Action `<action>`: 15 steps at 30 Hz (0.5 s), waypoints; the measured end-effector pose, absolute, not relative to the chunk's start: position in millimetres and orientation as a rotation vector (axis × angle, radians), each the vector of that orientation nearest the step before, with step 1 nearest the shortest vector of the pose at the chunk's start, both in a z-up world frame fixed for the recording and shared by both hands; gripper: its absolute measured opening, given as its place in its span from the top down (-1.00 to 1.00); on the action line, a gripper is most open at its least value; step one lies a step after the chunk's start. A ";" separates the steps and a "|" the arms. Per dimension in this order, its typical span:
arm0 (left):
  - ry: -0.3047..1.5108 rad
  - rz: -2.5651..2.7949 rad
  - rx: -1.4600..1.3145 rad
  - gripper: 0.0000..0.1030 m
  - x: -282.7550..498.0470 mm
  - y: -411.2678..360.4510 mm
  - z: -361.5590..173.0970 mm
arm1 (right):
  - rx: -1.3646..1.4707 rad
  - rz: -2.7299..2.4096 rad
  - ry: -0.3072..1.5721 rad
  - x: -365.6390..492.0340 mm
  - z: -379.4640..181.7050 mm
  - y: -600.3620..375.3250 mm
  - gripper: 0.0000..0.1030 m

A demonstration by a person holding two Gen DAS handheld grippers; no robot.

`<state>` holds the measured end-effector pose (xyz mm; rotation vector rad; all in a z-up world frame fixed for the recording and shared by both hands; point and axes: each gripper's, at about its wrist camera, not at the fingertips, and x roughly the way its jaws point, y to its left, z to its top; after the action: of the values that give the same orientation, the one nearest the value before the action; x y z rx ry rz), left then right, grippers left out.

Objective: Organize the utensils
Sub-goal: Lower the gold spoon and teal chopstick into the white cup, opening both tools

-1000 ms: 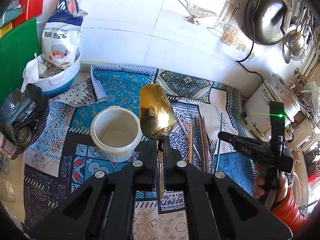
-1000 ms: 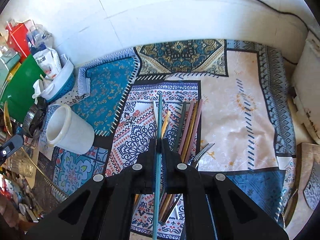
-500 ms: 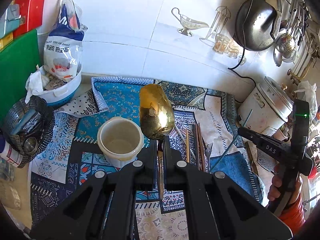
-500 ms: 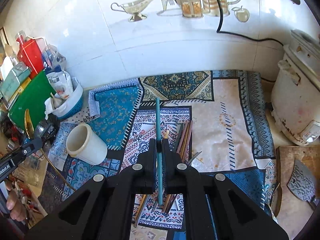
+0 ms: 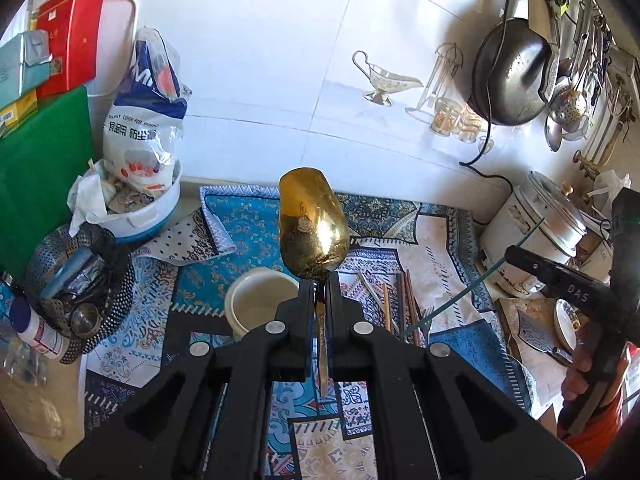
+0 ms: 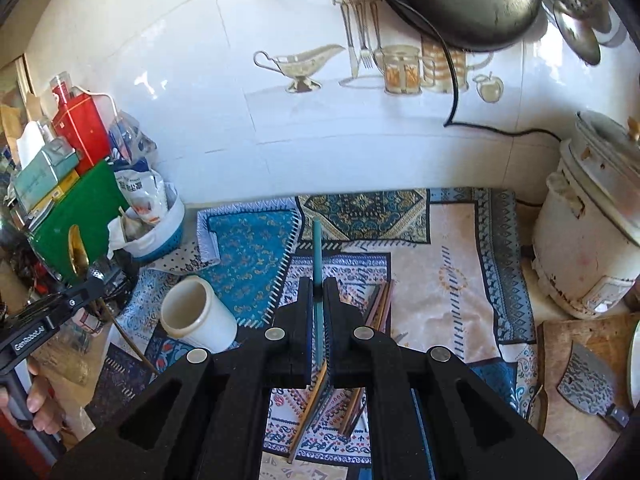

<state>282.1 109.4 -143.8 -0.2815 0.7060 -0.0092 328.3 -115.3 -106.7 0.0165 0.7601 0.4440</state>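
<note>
A kitchen worktop (image 6: 460,240) covered with patterned blue and cream cloths, seen from two hand-held claws, both raised above it.

The left claw (image 5: 319,286) is clenched on the thin handle of a gold spoon (image 5: 312,228), whose shiny bowl points up and away, towards the white tiled wall. Just below and left of the spoon's bowl, a white cylindrical holder (image 5: 256,300) stands upright on the cloth, open at the top.

The right claw (image 6: 318,286) is clenched on a slim teal chopstick (image 6: 317,248), which sticks out straight ahead past the fingertips. In the left view this chopstick slants down to the left from the claw, clear of the cloth.

More chopsticks (image 5: 406,300) in brown and reddish tones lie side by side on the cloth to the right of the holder, with a fork (image 5: 427,314) just beside them.

A white rice cooker (image 6: 592,248) sits at the right edge, and a cleaver (image 6: 588,380) lies on a wooden board (image 6: 560,420) in front of it. A perforated metal steamer basket (image 5: 80,284) and a white tub with a bag (image 5: 140,136) stand at the left
</note>
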 end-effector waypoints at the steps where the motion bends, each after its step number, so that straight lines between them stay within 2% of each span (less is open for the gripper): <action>1: 0.700 -0.004 -0.279 0.93 282.9 112.7 -142.8 | 0.012 0.449 0.751 327.7 -102.9 -111.9 0.91; 15: 0.636 0.087 -0.257 0.93 315.2 149.9 -134.4 | -0.007 0.615 0.622 326.6 -56.0 -49.5 0.91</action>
<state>315.2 149.9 -134.4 -0.2566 0.6359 0.0866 326.6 -49.5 -56.0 -0.0071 0.6225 0.6155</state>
